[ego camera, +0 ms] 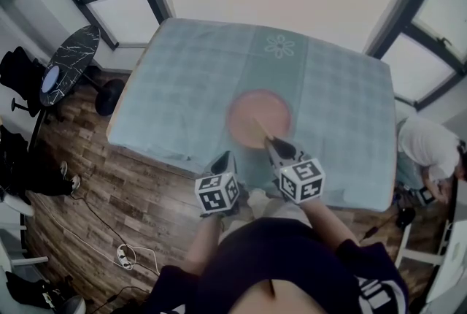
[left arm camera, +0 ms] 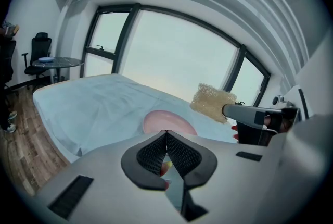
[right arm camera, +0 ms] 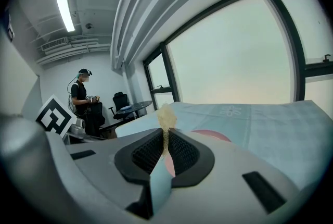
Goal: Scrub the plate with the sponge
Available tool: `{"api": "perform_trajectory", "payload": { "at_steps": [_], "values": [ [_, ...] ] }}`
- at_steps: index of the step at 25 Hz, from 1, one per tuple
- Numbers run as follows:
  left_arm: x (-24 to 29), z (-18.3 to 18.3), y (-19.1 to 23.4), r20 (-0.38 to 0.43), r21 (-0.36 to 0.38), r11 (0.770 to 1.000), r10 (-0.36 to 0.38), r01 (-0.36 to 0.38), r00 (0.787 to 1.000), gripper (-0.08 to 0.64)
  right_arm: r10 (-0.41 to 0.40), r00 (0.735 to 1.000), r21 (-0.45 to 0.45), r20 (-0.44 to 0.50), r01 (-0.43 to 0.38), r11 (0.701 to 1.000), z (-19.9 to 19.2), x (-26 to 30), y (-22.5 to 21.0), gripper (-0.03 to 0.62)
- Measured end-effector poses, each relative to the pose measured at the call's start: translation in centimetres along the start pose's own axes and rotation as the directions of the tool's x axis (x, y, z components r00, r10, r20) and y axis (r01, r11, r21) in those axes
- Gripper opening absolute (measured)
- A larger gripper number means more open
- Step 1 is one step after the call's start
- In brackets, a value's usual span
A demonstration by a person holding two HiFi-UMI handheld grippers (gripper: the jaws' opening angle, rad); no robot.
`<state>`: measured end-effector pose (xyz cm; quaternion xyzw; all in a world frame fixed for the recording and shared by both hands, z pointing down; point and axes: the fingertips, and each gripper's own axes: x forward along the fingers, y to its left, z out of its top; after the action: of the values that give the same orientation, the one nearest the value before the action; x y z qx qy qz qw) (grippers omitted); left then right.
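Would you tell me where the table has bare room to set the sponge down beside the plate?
Bare cloth lies left of the plate, right of it, and beyond it around the flower print. The near edge is crowded: the left gripper and the right gripper, shut on the sponge, hover there.

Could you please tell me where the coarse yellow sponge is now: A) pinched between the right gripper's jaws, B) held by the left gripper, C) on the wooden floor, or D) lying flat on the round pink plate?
A: the coarse yellow sponge sits squeezed between the jaws of the right gripper.
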<state>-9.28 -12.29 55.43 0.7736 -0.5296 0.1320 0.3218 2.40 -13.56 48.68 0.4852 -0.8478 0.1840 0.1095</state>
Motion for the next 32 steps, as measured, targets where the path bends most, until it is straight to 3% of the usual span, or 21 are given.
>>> {"api": "perform_trajectory", "payload": {
  "at_steps": [15, 32],
  "values": [
    [6.8, 2.6, 1.0, -0.042, -0.021, 1.000, 0.021, -0.022, 0.999, 0.009, -0.008, 0.997, -0.066, -0.080, 0.002, 0.998, 1.3, 6.6, -6.0, 0.035],
    [11.6, 1.7, 2.6, -0.108, -0.061, 0.995, 0.066, -0.073, 0.992, 0.009, -0.069, 0.972, -0.189, -0.225, 0.026, 0.982, -2.8, 13.0, -11.6, 0.035]
  ]
}}
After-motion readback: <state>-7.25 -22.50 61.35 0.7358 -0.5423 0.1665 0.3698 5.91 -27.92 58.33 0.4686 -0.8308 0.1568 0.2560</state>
